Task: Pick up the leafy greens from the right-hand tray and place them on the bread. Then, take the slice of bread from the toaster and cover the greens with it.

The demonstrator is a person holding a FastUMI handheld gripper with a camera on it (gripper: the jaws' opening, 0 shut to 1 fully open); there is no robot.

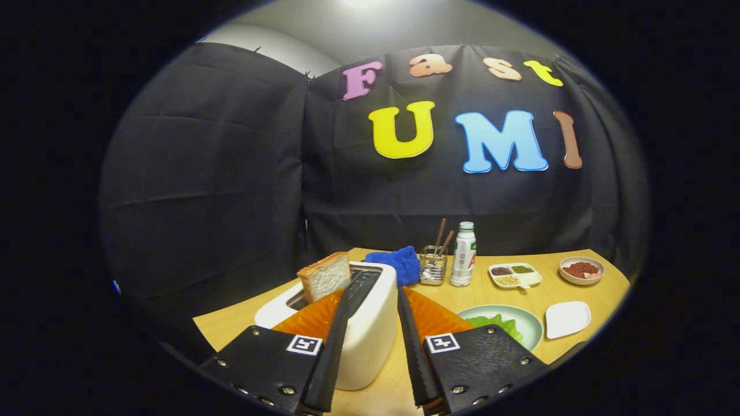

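Note:
A white toaster (370,329) stands on the wooden table, close under and between my fingers. A slice of bread (325,276) sticks up out of its left slot, just left of my left fingertip and tilted a little. The leafy greens (496,323) lie on a pale green plate (535,326) to the right of my right finger, partly hidden behind it. My gripper (374,289) is open, its fingers spread over the toaster's top with nothing held between them.
Beyond the toaster are a blue cloth (396,261), a glass holder with sticks (433,267) and a white bottle (463,254). Further right stand a divided dish (514,275), a bowl of red food (581,270) and a small white dish (568,318).

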